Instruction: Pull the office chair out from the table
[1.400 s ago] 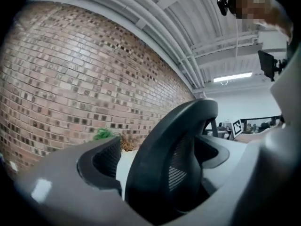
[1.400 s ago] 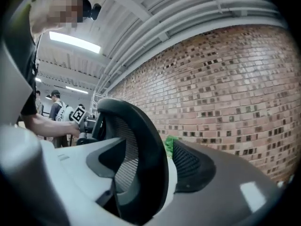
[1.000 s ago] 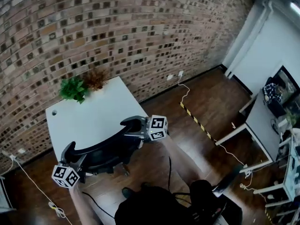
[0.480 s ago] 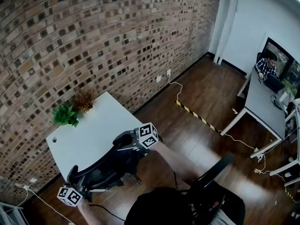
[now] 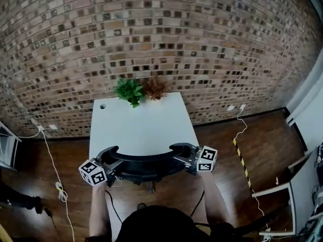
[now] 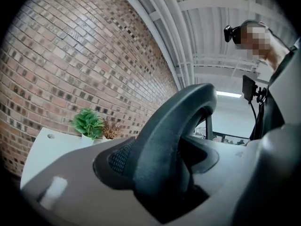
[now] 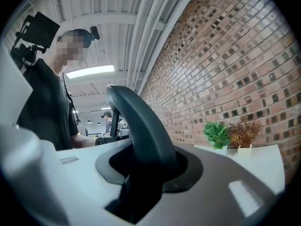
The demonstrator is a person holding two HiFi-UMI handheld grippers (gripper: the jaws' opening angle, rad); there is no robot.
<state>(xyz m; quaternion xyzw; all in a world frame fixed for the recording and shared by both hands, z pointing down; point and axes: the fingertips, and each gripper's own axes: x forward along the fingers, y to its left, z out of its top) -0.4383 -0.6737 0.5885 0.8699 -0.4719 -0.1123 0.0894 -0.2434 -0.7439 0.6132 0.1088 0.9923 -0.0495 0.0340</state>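
The black office chair (image 5: 144,160) stands at the near edge of the white table (image 5: 141,127), its curved back rail running left to right. My left gripper (image 5: 104,165) is at the rail's left end and my right gripper (image 5: 189,160) at its right end. In the left gripper view the chair's dark curved end (image 6: 174,126) fills the gap of the left gripper (image 6: 164,178). In the right gripper view the other curved end (image 7: 141,126) sits in the right gripper (image 7: 141,182). Both sets of jaws have just been closing and now press on the chair.
A green plant (image 5: 129,90) and a dried brown plant (image 5: 155,87) stand at the table's far edge against the brick wall (image 5: 161,34). Cables (image 5: 53,170) trail over the wooden floor on the left, and yellow-black tape (image 5: 241,158) marks it on the right. A second desk (image 5: 298,185) is at the far right.
The head view has swung round to face the table and wall squarely. Both grippers have stayed at the ends of the chair's back rail, with the chair still by the table's edge.
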